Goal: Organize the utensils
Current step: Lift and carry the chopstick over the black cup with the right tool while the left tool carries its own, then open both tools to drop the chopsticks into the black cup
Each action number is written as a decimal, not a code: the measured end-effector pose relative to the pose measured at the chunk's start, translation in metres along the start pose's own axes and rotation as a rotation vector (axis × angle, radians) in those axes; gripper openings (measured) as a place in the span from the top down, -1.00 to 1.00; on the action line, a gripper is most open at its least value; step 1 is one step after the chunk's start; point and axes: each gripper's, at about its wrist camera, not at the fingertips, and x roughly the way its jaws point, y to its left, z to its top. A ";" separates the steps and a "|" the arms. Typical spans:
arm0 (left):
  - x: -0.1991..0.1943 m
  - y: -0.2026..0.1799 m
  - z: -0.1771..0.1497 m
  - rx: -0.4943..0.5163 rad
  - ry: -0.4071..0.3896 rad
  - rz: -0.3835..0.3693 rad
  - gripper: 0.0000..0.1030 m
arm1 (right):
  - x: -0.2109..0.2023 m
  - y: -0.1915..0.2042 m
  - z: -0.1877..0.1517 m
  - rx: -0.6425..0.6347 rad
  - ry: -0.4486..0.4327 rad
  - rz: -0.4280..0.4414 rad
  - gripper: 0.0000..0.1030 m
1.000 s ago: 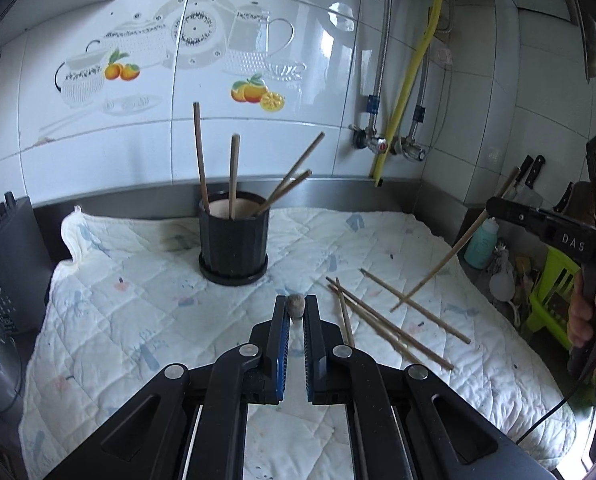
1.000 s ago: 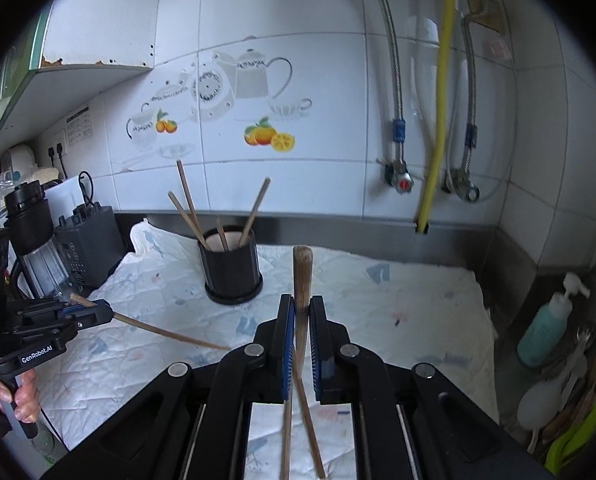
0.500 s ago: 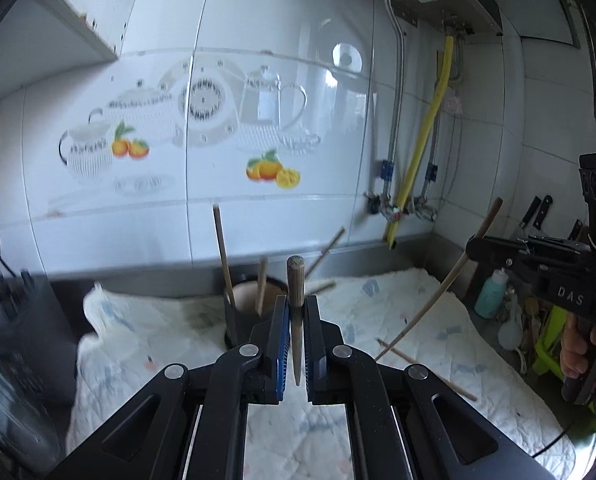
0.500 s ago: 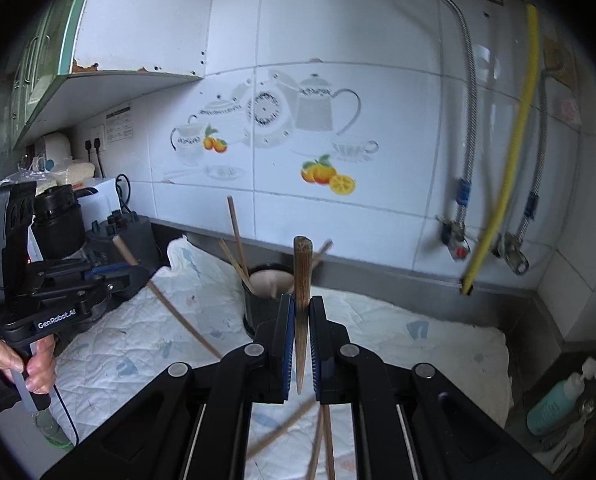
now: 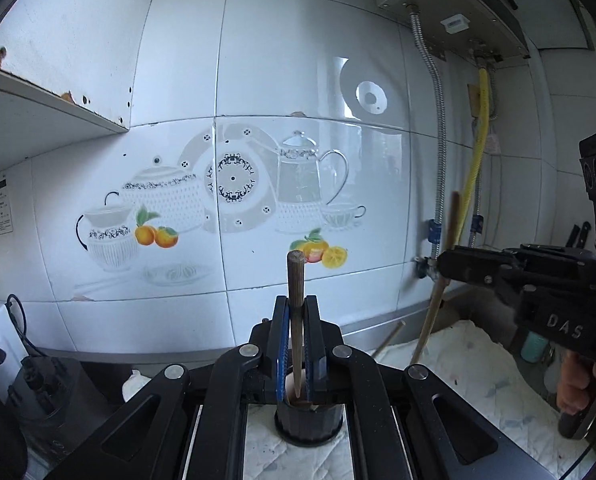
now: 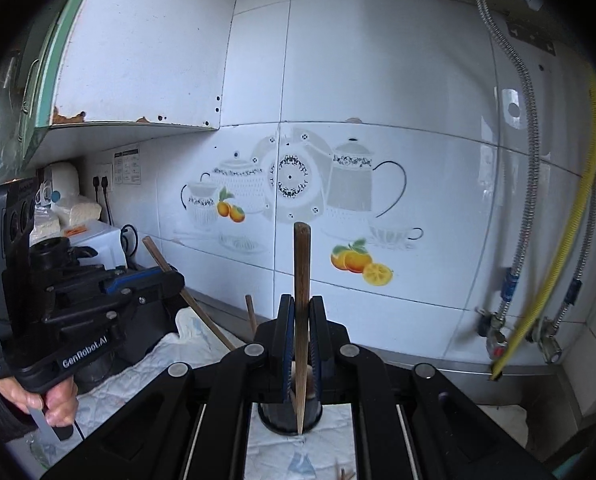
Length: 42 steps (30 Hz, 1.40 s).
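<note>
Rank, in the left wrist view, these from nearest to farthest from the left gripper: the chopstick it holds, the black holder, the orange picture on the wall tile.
1. Chopstick: clamped upright in the left gripper.
2. Black holder: just beyond the fingertips, low centre, on the cloth.
3. Orange picture: on the back wall tile, above and slightly right.
</note>
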 end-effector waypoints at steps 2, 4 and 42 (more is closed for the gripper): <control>0.014 0.004 -0.001 -0.013 0.007 -0.013 0.88 | 0.014 0.001 0.001 -0.011 0.003 -0.014 0.81; 0.025 0.007 -0.008 -0.022 0.014 -0.013 0.88 | 0.024 0.000 0.003 -0.017 0.013 -0.026 0.81; 0.092 0.026 -0.071 -0.083 0.234 -0.001 0.25 | 0.095 -0.019 -0.024 0.062 0.143 -0.025 0.76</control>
